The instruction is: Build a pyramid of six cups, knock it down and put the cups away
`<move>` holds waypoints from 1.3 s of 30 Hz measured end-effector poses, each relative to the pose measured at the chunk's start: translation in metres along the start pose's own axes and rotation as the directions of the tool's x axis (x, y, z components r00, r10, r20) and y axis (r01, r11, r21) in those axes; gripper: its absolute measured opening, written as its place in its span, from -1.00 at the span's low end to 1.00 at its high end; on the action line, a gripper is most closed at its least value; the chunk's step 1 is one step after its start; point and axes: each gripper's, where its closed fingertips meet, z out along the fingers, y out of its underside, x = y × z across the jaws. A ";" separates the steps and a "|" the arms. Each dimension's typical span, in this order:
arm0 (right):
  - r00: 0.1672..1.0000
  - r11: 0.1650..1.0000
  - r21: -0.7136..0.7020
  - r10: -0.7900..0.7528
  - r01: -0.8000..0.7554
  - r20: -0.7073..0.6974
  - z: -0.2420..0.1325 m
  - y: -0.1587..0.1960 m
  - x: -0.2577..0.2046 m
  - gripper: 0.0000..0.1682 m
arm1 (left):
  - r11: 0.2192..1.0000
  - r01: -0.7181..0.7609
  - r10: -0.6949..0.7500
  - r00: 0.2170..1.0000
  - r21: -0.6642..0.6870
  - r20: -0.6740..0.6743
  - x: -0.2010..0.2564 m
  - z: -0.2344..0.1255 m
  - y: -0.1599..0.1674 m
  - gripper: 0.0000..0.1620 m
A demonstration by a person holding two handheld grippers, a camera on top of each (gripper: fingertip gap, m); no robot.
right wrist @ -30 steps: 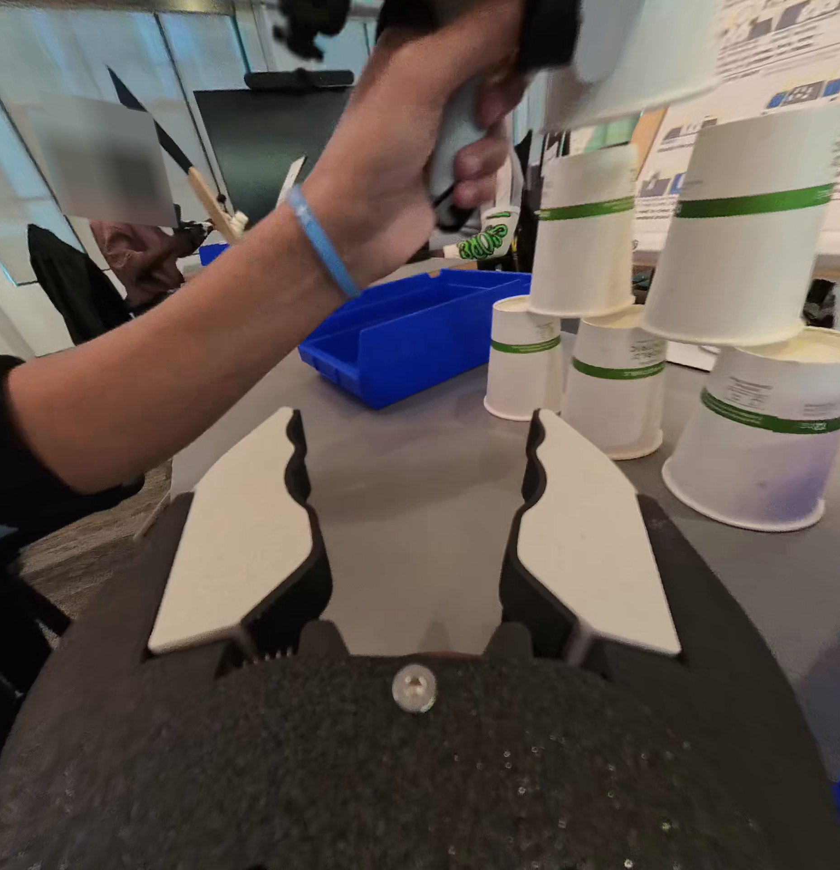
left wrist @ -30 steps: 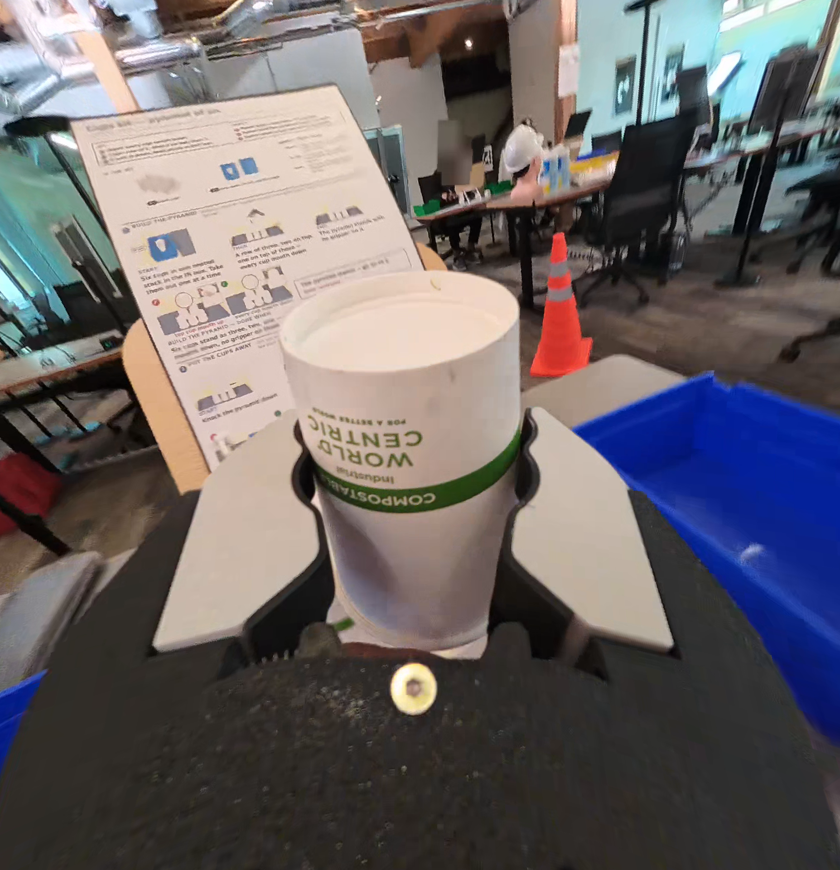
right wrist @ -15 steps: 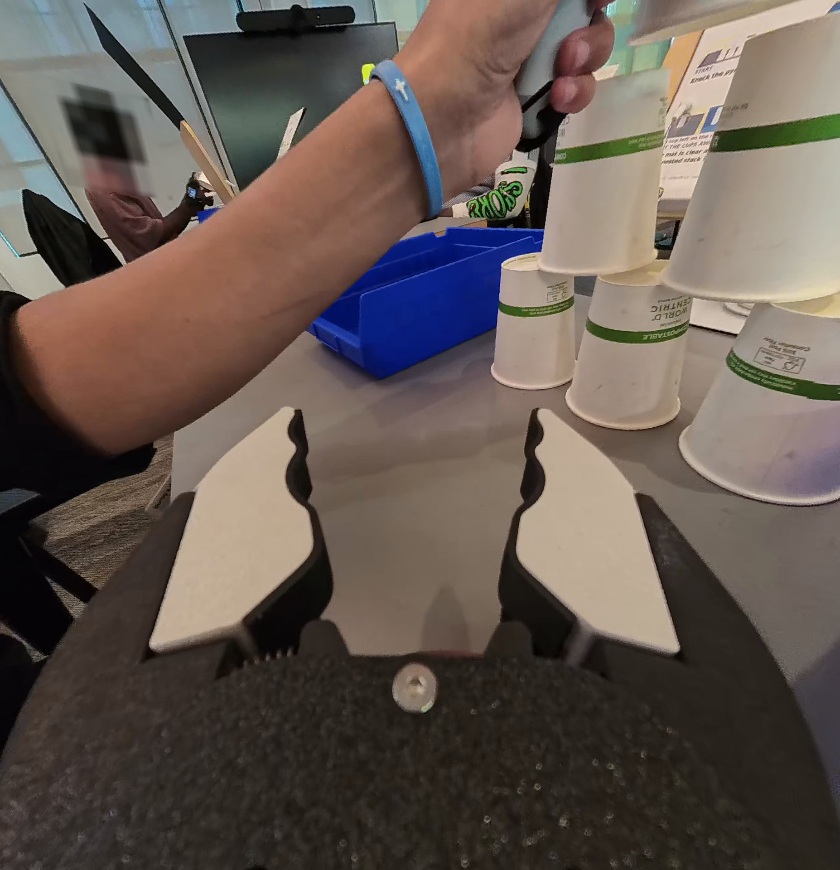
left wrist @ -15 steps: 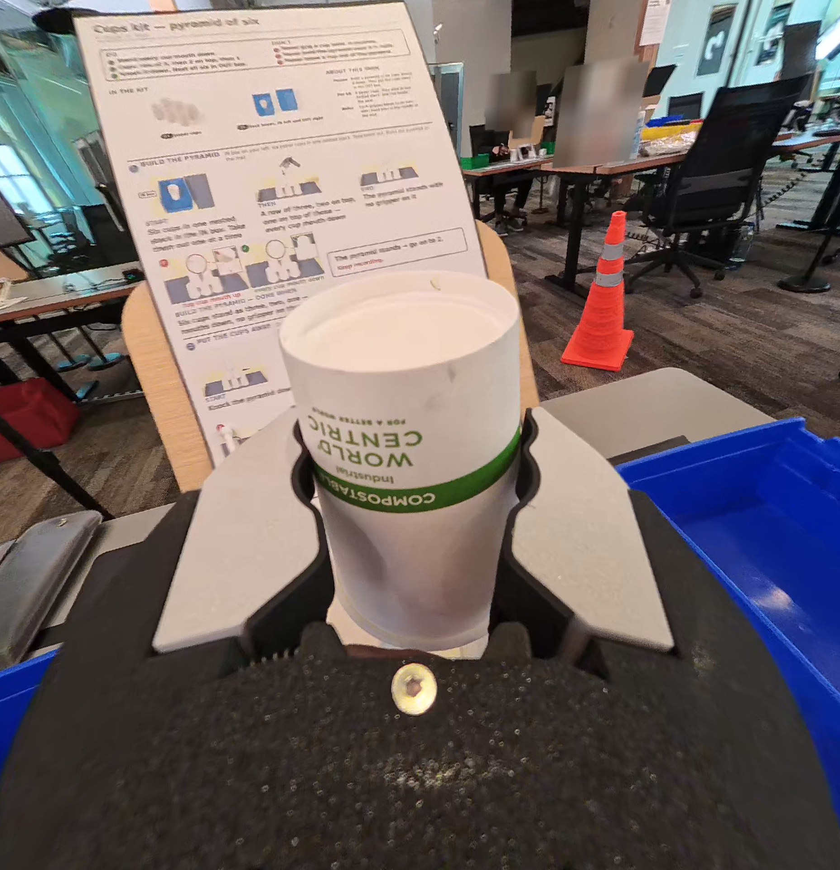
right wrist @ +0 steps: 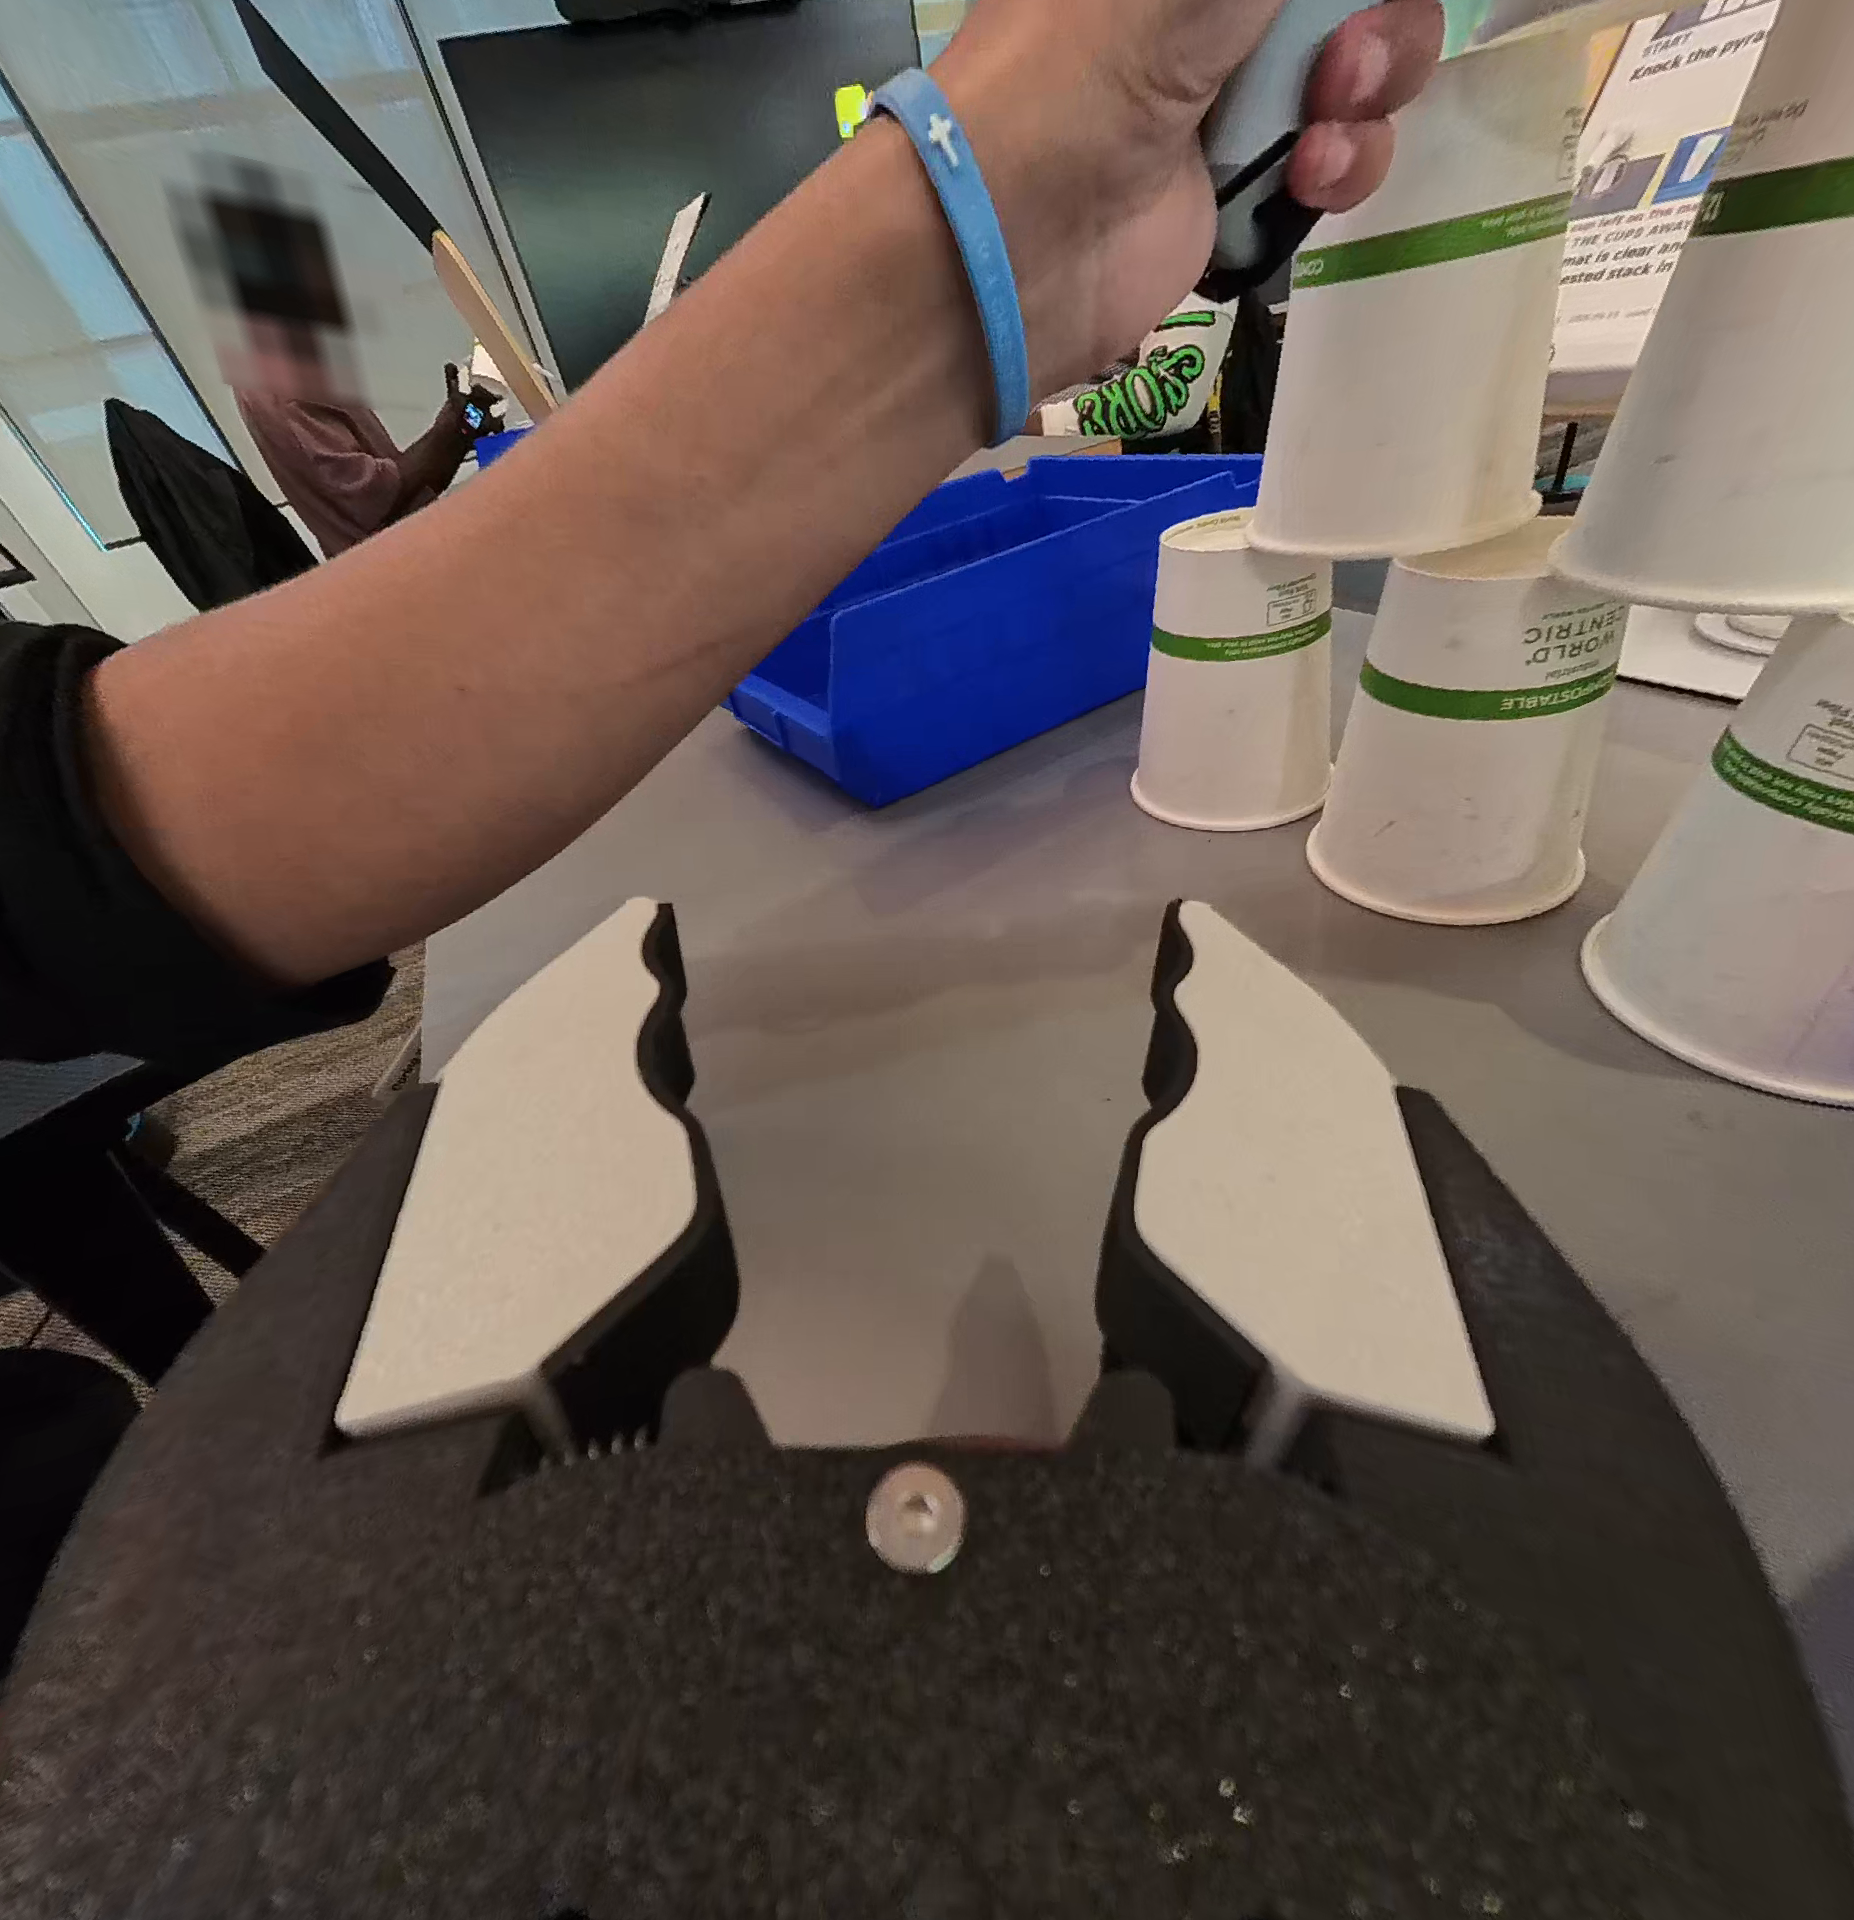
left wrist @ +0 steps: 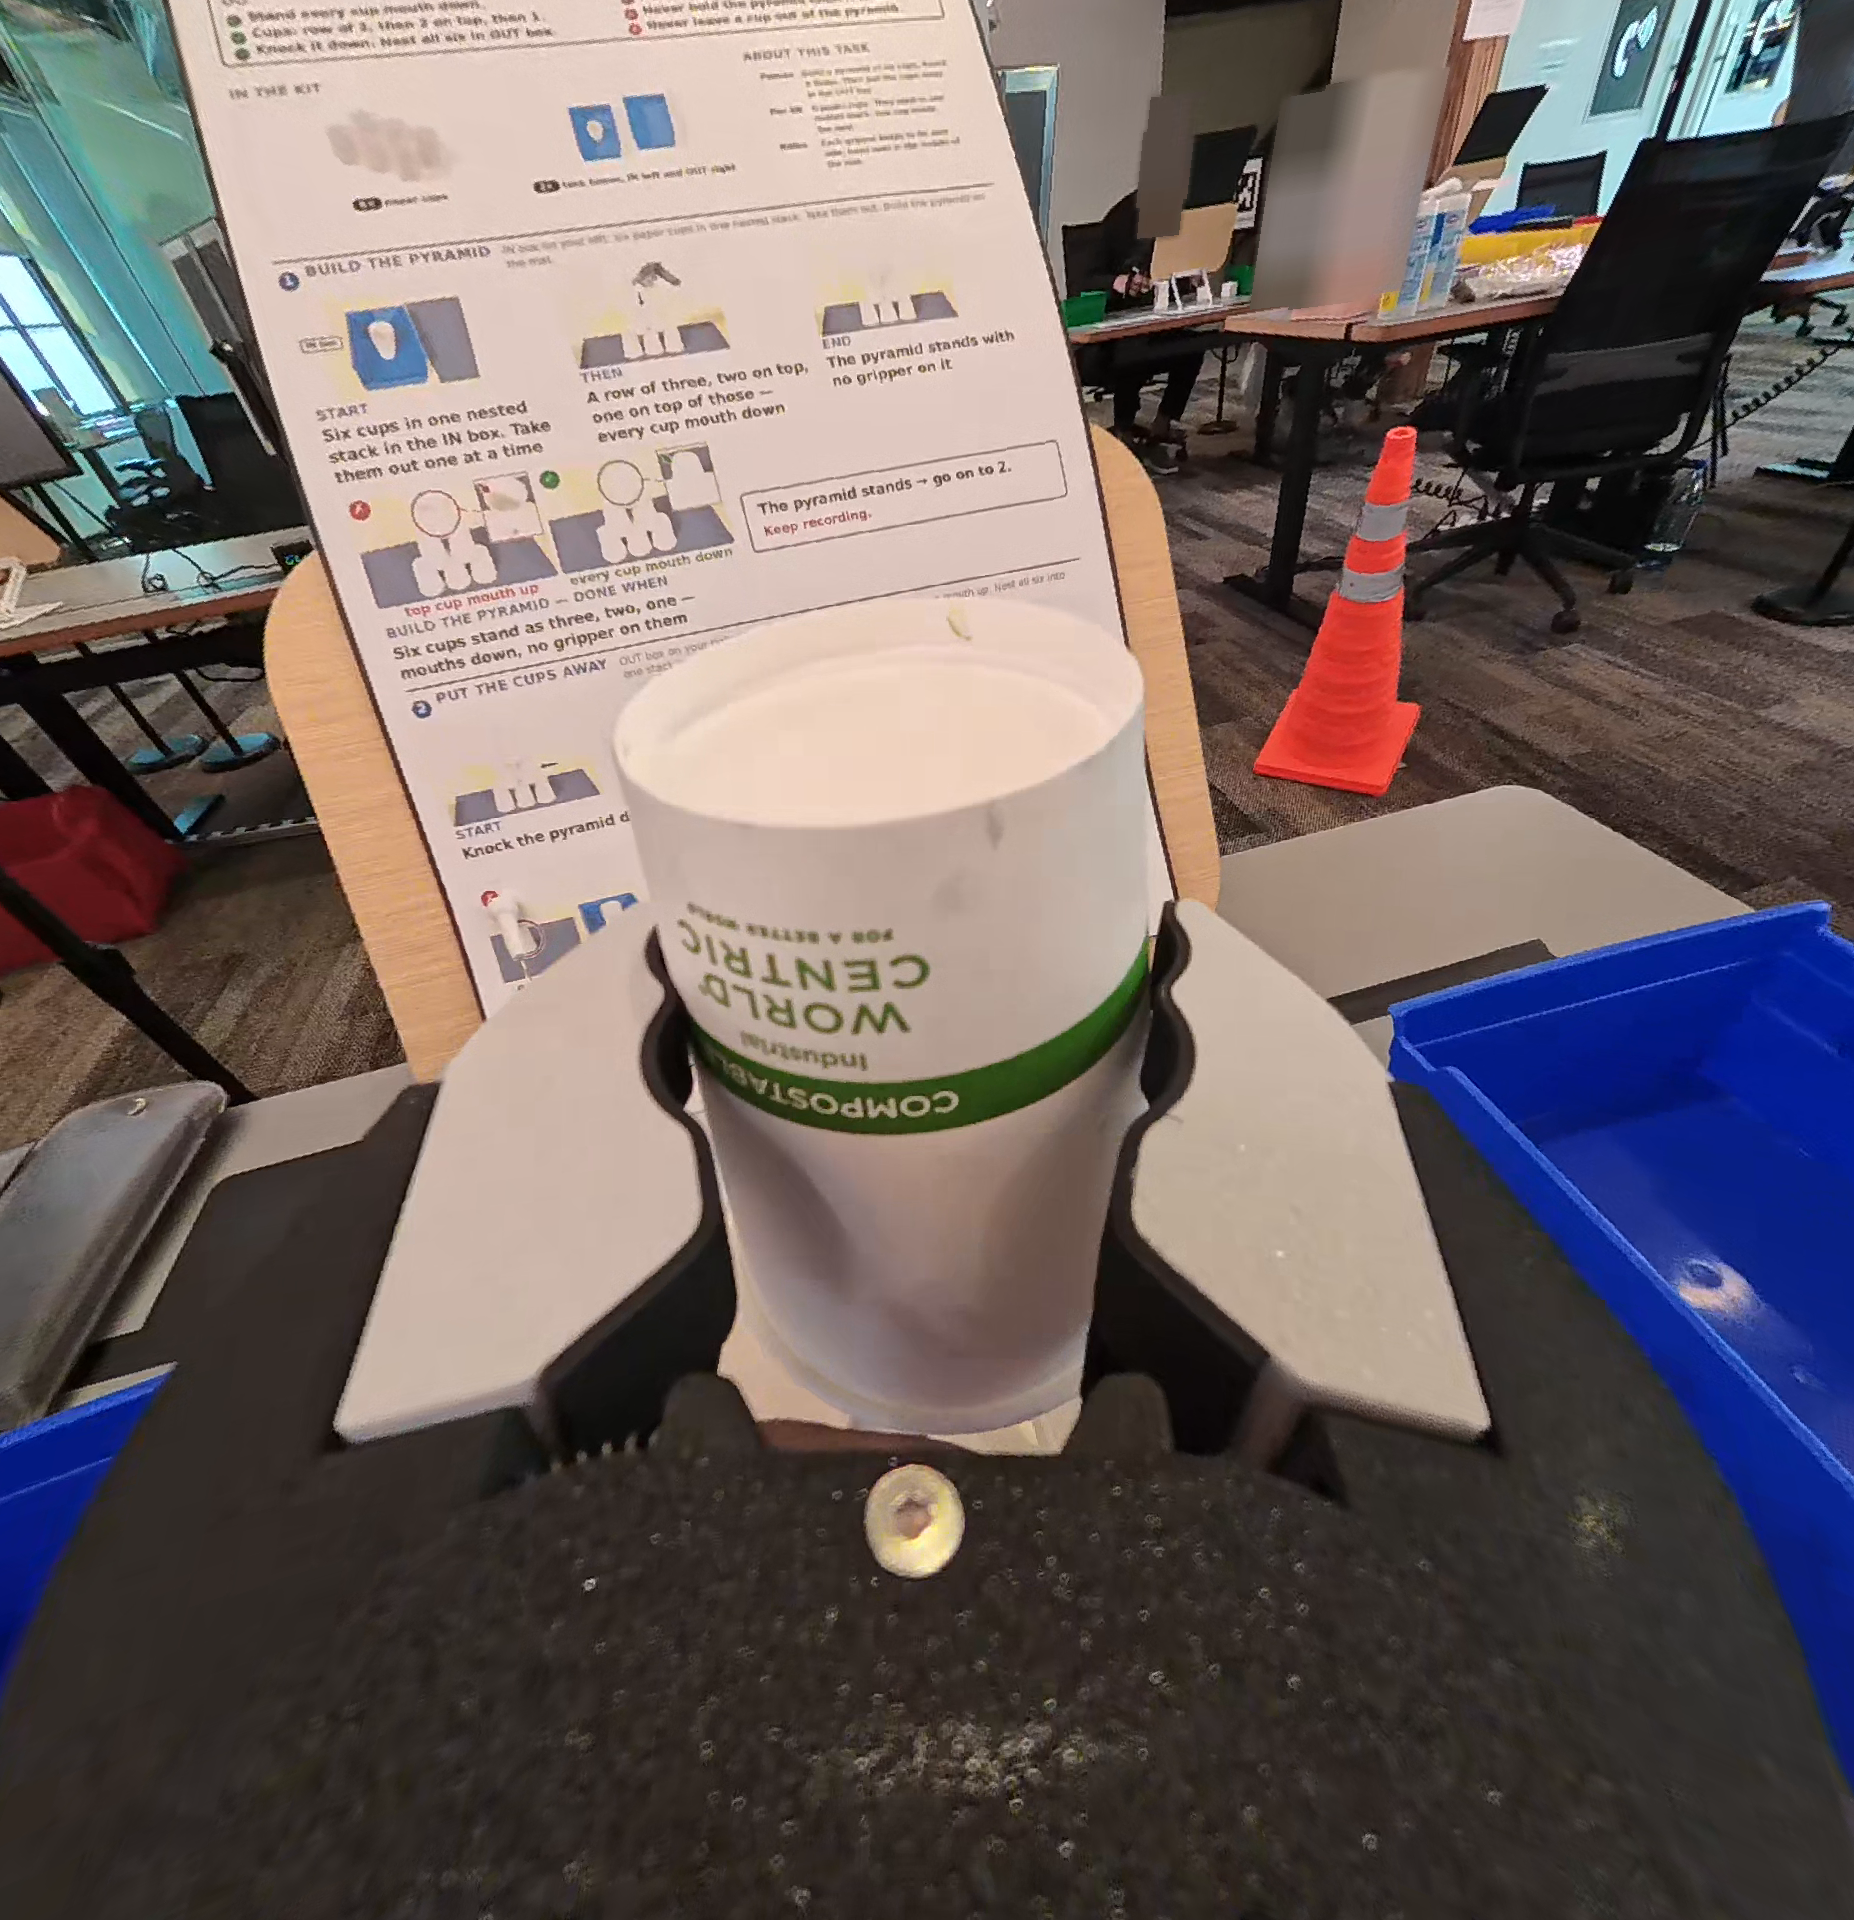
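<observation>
grey tabletop (right wrist: 902, 1039) runs ahead of the right gripper (right wrist: 918, 1023), whose jaws stand wide apart with nothing between them. ahead and to its right stand five stacked cups (right wrist: 1453, 748) — three below, two on top, all mouth down. the left gripper (left wrist: 907, 1023) clamps a sixth cup (left wrist: 892, 987) — long axis upright, base up, mouth down — with a blue bin (left wrist: 1681, 1143) on its right.
</observation>
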 end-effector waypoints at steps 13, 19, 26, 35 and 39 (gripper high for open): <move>0.999 0.999 0.007 0.043 -0.043 0.000 -0.003 0.000 0.007 0.02 | 1.000 -0.014 0.016 0.998 0.023 -0.067 -0.004 -0.032 -0.016 0.17; 0.999 0.999 0.010 0.035 -0.035 -0.036 -0.007 -0.002 0.014 0.00 | 1.000 0.013 -0.014 0.985 -0.002 -0.172 -0.021 -0.098 -0.002 0.12; 0.996 0.999 -0.032 -0.038 0.036 -0.078 -0.006 0.002 0.013 -0.01 | 0.946 0.154 -0.269 0.863 -0.285 -0.427 0.035 -0.214 0.174 -0.14; 0.992 0.994 -0.078 -0.083 0.076 -0.093 -0.003 0.006 0.016 -0.02 | 0.947 0.145 -0.267 0.853 -0.287 -0.449 0.047 -0.243 0.231 -0.14; 0.989 0.989 -0.103 -0.112 0.102 -0.097 -0.002 0.012 0.015 -0.03 | 0.937 0.126 -0.276 0.838 -0.326 -0.471 0.056 -0.240 0.239 -0.12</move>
